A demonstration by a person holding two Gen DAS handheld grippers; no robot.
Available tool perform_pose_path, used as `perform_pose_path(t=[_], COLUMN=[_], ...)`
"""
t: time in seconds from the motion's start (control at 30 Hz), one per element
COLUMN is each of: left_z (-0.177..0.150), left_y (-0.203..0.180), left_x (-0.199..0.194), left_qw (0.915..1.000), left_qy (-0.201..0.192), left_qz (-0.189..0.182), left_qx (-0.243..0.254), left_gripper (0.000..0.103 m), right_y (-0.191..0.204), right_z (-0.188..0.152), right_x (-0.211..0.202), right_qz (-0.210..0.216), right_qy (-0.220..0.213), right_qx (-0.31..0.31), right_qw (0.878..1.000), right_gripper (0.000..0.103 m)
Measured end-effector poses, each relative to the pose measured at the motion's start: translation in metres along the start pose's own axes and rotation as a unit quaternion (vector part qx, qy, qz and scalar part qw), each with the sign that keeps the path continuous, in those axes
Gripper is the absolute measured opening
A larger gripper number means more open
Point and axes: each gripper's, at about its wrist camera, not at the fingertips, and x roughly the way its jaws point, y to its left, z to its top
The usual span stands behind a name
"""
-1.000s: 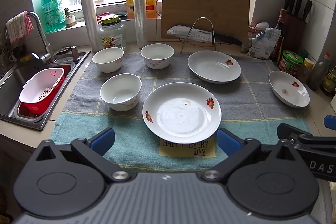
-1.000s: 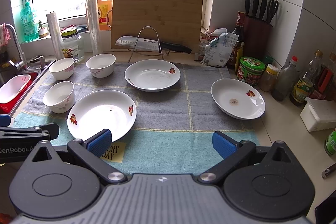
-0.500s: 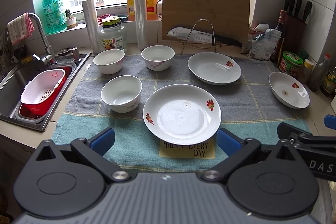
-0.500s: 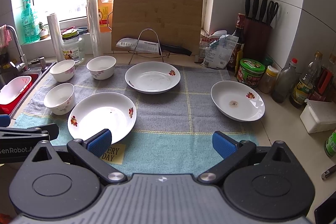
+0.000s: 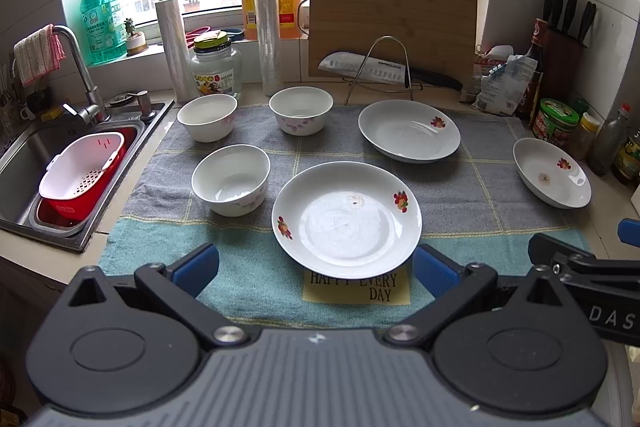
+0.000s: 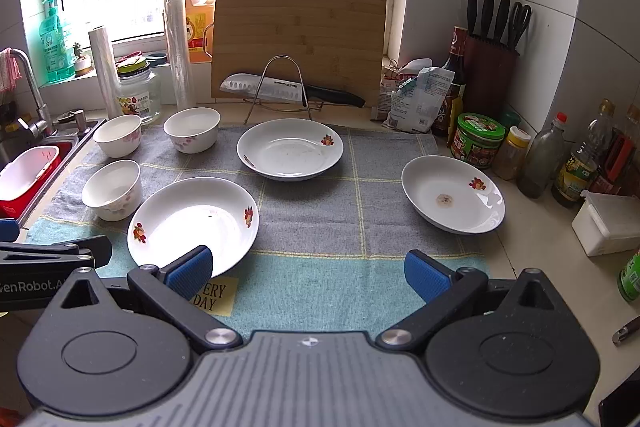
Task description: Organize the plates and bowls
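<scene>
From the left wrist camera, a kitchen counter runs under a bright window, and a gray and blue towel [image 5: 460, 187] covers most of it. A sink [image 5: 24, 163] with a red and white basket [image 5: 80, 167] sits at the left end of the counter. A wooden cutting board [image 5: 394, 23] leans at the back edge, with a knife [image 5: 384, 69] on a wire stand in front of it. Three white bowls sit on the left part of the towel: two bowls [image 5: 207, 117] [image 5: 301, 109] along its back edge and one bowl [image 5: 231, 179] nearer the front. A white plate with small flowers [image 5: 346, 213] lies near the front edge of the towel, and a second plate [image 5: 409, 130] lies behind it. The left gripper [image 5: 316, 267] hangs over the front edge, its blue fingers wide apart and holding nothing. From the right wrist camera, a third plate [image 6: 453, 193] with a brown spot in the middle sits half on the right edge of the towel and half on the bare counter, near jars and bottles [image 6: 540, 163]. The right gripper [image 6: 308, 273] is also spread wide with nothing in it, over the blue front strip of the towel.
</scene>
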Motion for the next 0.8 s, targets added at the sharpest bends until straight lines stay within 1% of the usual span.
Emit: perform_pose_path(t=[0.8], left_z=[0.0033], left_y=[0.0013], left_x=[0.0035], left_qw=[1.0000], left_qy=[0.001], left_qz=[0.003], left_qx=[-0.002], left_gripper=[0.102], right_y=[0.0007], right_z=[0.0036], right_x=[0.0027], right_qz=[0.000], right_qy=[-0.001], right_qx=[-0.002], right_qw=[1.000], right_gripper=[0.103])
